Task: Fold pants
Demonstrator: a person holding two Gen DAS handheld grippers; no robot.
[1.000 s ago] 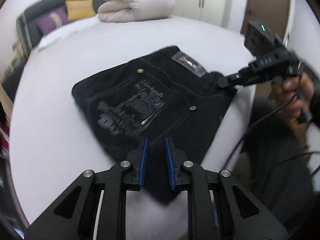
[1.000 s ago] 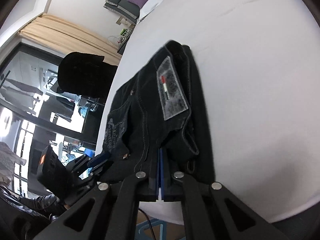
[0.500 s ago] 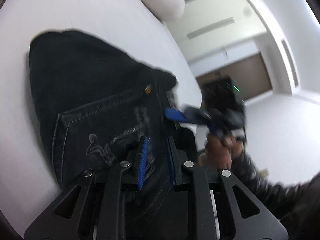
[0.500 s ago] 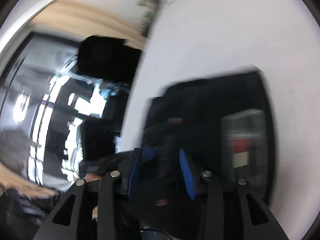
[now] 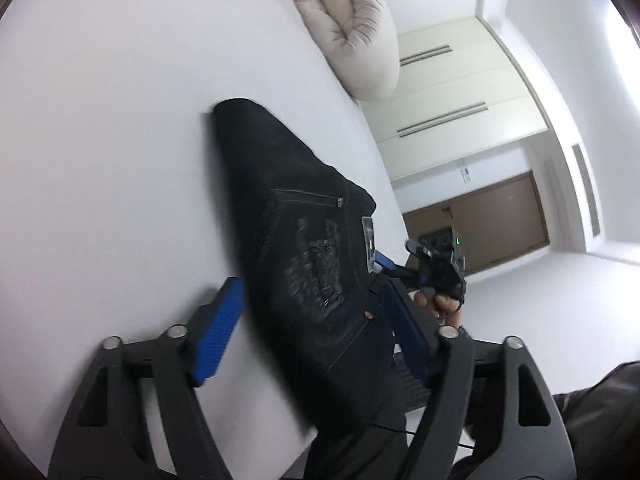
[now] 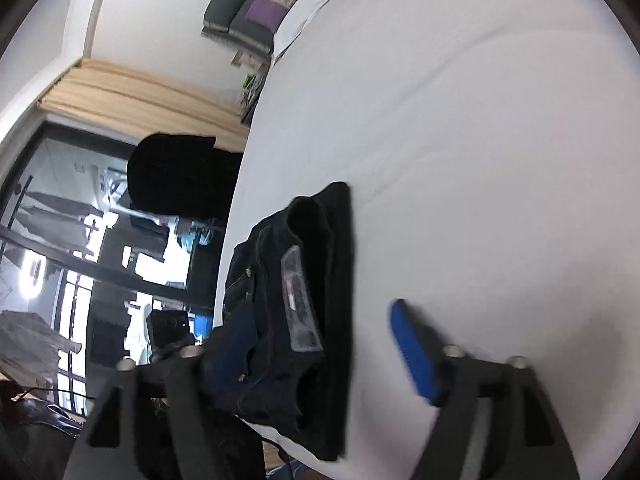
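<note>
Between both grippers' wide-spread, empty jaws lay the folded black denim pants (image 5: 304,248) on the white bed (image 5: 112,128), long axis pointing straight ahead.

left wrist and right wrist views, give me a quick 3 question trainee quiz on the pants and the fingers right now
1. True or false: the left gripper has its fingers spread wide, with the folded black pants lying between them.
2. Multiple choice: in the right wrist view, the grey patch on the pants is at the A) waistband B) leg hem C) pocket lining.
3. Fill in: the pants lie on a ______ bed sheet.

Key: 1 true. 2 A. 3 white. The right gripper is open too; the beige duvet lies apart from the pants.
</note>
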